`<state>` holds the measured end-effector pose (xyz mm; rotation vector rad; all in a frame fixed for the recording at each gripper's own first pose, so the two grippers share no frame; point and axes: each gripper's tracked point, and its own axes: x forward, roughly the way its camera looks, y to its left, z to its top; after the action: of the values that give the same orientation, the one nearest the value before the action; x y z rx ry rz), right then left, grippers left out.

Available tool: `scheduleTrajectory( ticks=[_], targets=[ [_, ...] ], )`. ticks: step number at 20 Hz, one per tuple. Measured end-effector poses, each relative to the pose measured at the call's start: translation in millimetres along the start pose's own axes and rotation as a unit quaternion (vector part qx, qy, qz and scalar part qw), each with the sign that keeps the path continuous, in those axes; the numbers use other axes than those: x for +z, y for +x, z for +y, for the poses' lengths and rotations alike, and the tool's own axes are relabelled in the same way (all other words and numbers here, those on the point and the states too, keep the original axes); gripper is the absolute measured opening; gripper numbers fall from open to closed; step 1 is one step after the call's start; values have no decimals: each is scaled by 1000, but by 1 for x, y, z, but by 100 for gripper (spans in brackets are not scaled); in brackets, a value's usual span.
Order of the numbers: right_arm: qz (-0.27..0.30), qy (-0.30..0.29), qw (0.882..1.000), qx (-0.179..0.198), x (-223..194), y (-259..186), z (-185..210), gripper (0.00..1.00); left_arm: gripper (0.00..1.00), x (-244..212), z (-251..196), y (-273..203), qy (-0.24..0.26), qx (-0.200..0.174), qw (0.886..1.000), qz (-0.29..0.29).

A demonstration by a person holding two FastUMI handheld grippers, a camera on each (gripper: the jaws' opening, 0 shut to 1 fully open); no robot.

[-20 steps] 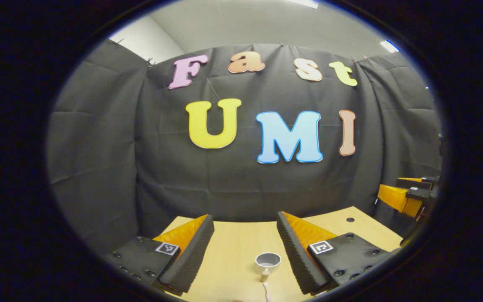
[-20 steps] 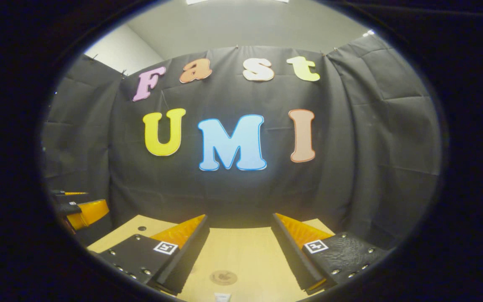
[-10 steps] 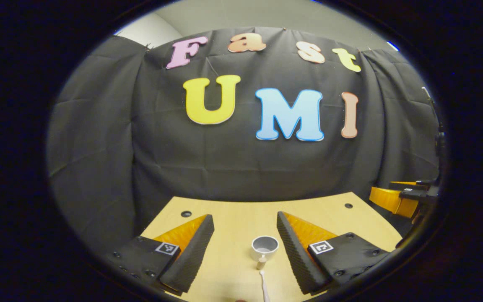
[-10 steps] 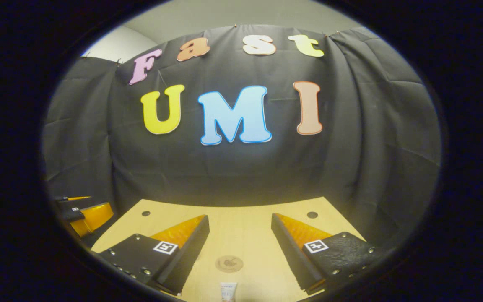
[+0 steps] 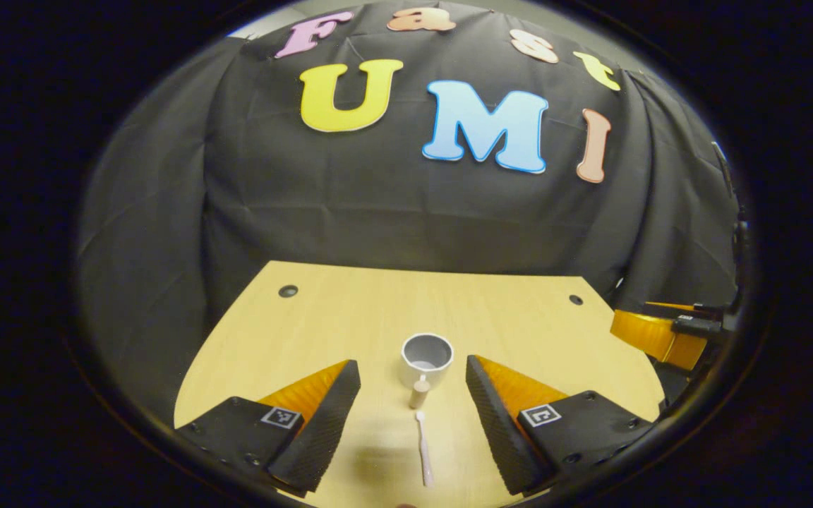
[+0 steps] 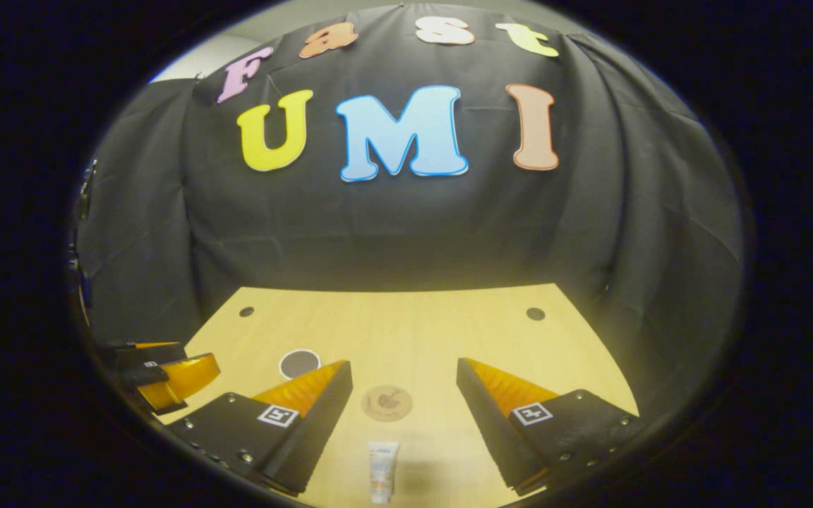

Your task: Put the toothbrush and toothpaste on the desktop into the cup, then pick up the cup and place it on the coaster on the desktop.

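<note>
Both cameras tip downward over this last second, and the black booth wall gives way to much more of the pale wooden tabletop [image 5: 308,324]. What were slivers at the bottom edge a second ago are now laid out in full.

The left gripper [image 5: 412,416] hangs above the tabletop with its jaws spread wide and nothing between them. Framed right in that gap lies the white toothbrush [image 5: 422,448], flat on the wood, pointing toward the grey cup [image 5: 427,358]. The cup stands upright just beyond it, mouth open, with a small pale piece [image 5: 418,392] resting against its near side; what that piece is cannot be made out.

Over to the right gripper [image 6: 404,416], also wide open and empty. The toothpaste tube [image 6: 382,471] lies flat between its fingers at the near edge, and the round brown coaster [image 6: 387,403] sits just past it, bare. In this view the cup [image 6: 299,364] appears as a dark circle off to the left, near the other gripper.

So the tilt reads as both hands lining up on their targets: left on the toothbrush, right on the toothpaste. Nothing is grasped yet, nothing is in the cup, and the coaster waits. The whole task lies ahead, and descent to the tabletop looks like the next call.
</note>
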<state>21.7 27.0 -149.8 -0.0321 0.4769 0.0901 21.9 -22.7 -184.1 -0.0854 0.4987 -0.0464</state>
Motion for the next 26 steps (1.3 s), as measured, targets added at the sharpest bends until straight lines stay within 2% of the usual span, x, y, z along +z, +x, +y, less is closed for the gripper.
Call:
scheduleTrajectory(
  ticks=[1, 2, 4, 5, 6, 10, 12, 15, 16, 18, 19, 26],
  targets=[
    [13, 1, 1000, 2, -8, 5, 0, 94, 92, -7, 0, 2, -3, 1, 1000, 11],
    [26, 3, 1000, 3, -15, 7, 0, 94, 97, -14, 1, 6, -6, 2, 1000, 25],
    [54, 8, 998, 6, -33, 10, 2, 94, 97, -33, -2, 13, -10, -4, 998, 56],
    [68, 10, 998, 8, -42, 14, 2, 94, 92, -42, -5, 17, -13, -9, 997, 69],
    [85, 11, 996, 10, -51, 15, 2, 94, 97, -51, -5, 19, -17, -12, 996, 82],
    [141, 17, 990, 14, -84, 19, 8, 95, 97, -84, -8, 29, -21, -15, 991, 130],
    [163, 18, 986, 16, -99, 22, 8, 95, 93, -99, -8, 33, -16, -13, 988, 153],
    [195, 17, 980, 19, -121, 25, 11, 95, 100, -125, -5, 36, -15, -11, 982, 189],
    [205, 17, 978, 21, -128, 27, 12, 95, 98, -133, -5, 39, -15, -8, 979, 205],
    [230, 15, 973, 26, -144, 27, 12, 95, 95, -149, -3, 44, -14, -5, 972, 233],
    [242, 12, 970, 27, -154, 28, 14, 95, 99, -156, -1, 46, -13, -3, 970, 243],
    [333, -1, 942, 37, -221, 30, 22, 95, 99, -206, 8, 53, -10, 12, 949, 316]
  ],
)
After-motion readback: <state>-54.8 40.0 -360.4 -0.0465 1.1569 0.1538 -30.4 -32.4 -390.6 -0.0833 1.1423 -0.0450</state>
